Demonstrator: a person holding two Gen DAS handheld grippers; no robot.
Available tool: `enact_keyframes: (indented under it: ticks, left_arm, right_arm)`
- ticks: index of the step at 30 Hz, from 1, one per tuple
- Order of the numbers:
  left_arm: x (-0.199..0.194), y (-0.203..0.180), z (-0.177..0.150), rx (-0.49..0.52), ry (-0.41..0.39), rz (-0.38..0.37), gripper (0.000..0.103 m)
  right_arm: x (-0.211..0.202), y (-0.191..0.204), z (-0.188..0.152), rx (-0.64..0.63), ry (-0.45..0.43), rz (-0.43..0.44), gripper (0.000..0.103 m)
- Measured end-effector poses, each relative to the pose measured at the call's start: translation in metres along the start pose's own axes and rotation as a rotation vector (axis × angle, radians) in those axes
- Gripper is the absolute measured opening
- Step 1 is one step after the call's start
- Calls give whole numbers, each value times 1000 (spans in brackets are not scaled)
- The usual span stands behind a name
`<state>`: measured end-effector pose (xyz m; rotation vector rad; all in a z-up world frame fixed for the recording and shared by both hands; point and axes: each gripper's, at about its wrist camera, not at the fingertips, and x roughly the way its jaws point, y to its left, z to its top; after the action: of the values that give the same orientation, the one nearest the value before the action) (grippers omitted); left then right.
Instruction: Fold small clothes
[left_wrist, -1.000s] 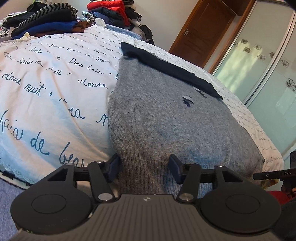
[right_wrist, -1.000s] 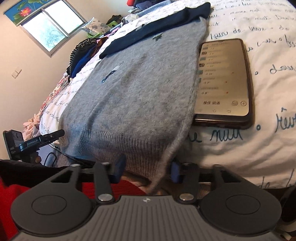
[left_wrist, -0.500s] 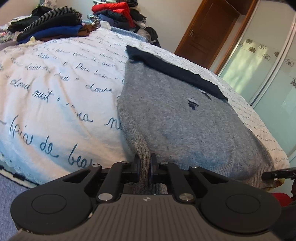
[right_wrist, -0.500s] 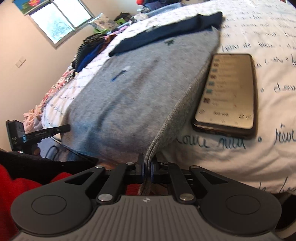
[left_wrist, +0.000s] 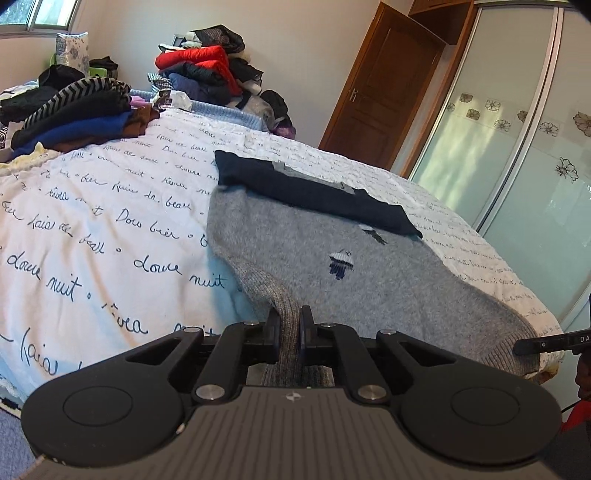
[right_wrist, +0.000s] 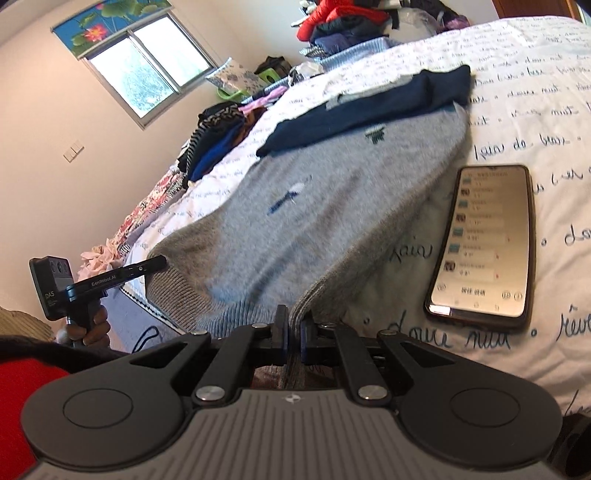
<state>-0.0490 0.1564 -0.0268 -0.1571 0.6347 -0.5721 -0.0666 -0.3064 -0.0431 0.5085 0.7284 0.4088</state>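
A small grey knitted sweater (left_wrist: 369, 280) with a dark navy top part (left_wrist: 317, 195) lies on the white bedspread (left_wrist: 92, 229) with blue handwriting. My left gripper (left_wrist: 289, 328) is shut on the ribbed hem at the sweater's left corner and lifts it off the bed. My right gripper (right_wrist: 293, 332) is shut on the hem at the sweater's (right_wrist: 332, 206) right corner, also raised. The hem sags between the two grippers. The left gripper also shows in the right wrist view (right_wrist: 155, 263).
A phone (right_wrist: 484, 240) with a lit screen lies on the bed right beside the sweater's right edge. Piles of clothes (left_wrist: 74, 107) sit at the far end of the bed. A wooden door (left_wrist: 380, 88) and glass wardrobe doors (left_wrist: 517, 147) stand to the right.
Both grippers closed on the sweater's hem corners, then lifted them and moved forward over the bed. The hem now hangs raised off the bed edge.
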Motion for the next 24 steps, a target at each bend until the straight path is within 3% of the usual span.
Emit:
enact_keyframes:
  ticks: [24]
  left_arm:
    - [-14, 0, 26, -40, -98, 23, 10]
  right_arm:
    - [-11, 12, 20, -35, -83, 6, 6]
